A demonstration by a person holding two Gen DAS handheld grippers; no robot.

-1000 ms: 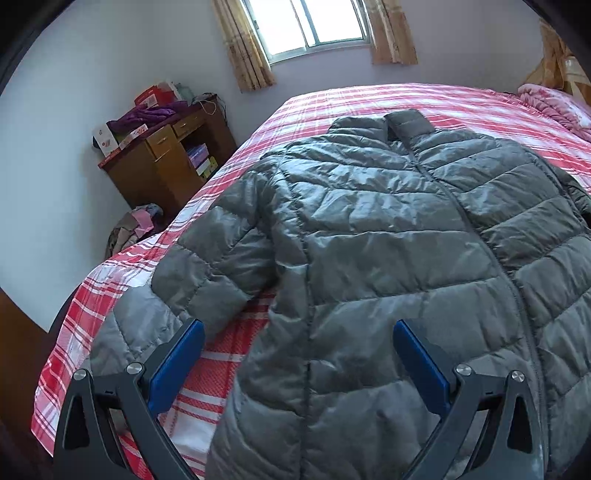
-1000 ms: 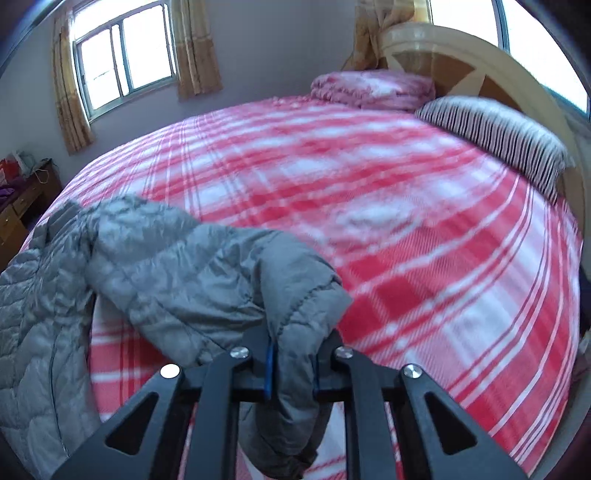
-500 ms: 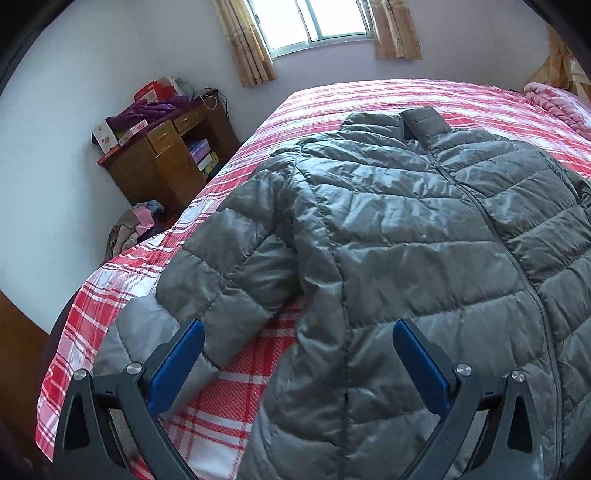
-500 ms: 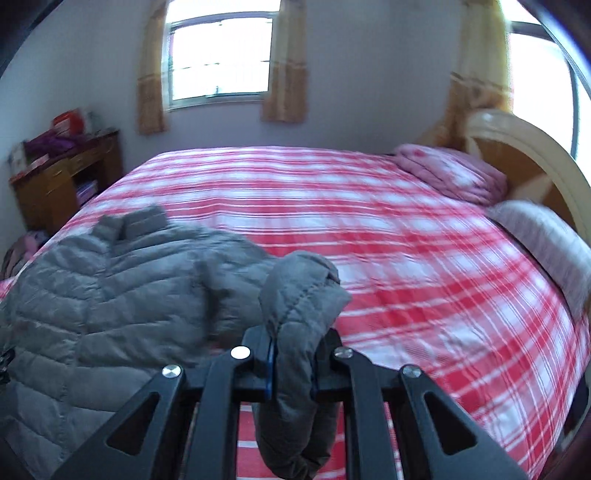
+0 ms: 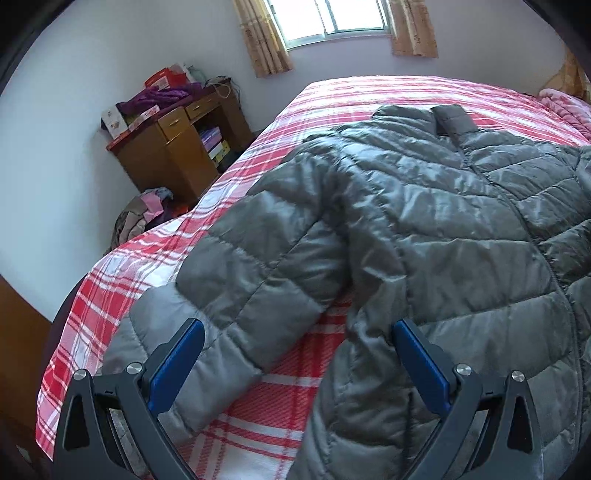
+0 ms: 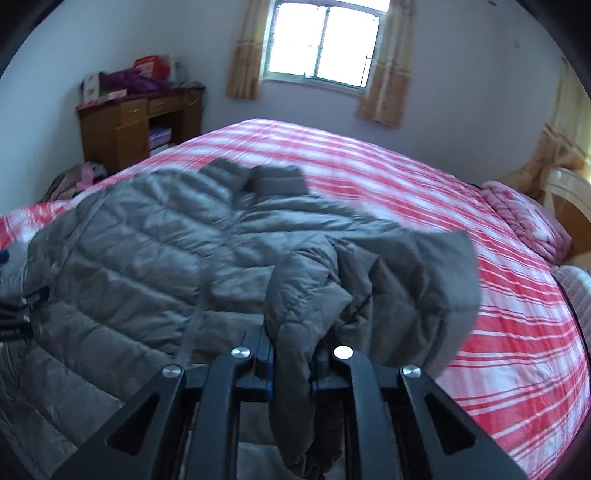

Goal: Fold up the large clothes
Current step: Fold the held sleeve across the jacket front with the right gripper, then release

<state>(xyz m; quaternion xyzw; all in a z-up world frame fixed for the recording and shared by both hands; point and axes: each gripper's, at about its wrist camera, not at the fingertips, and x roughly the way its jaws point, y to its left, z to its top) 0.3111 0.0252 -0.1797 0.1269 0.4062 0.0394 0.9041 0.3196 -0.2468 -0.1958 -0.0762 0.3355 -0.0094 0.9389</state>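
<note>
Left wrist view: a grey quilted puffer jacket (image 5: 424, 229) lies front up, zipped, on a bed (image 5: 258, 417) covered with a red-and-white plaid sheet; its collar points toward the window (image 5: 332, 16). One sleeve (image 5: 236, 295) lies beside the body and reaches the near corner of the bed. The left tongs (image 5: 295, 365) hang above this sleeve's cuff and the jacket's hem, blue-padded fingers (image 5: 177, 365) wide apart and gripping nothing.

Right wrist view: the right tongs (image 6: 291, 369) are closed on the jacket's other sleeve (image 6: 306, 295), which is raised in a bunch over the body of the jacket (image 6: 129, 251). A folded pink blanket (image 6: 524, 218) rests on the bed (image 6: 498, 350) by the headboard (image 6: 565, 199). A wooden desk (image 6: 122, 125) carrying boxes and purple cloth stands against the wall left of the curtained window (image 6: 321, 40).
</note>
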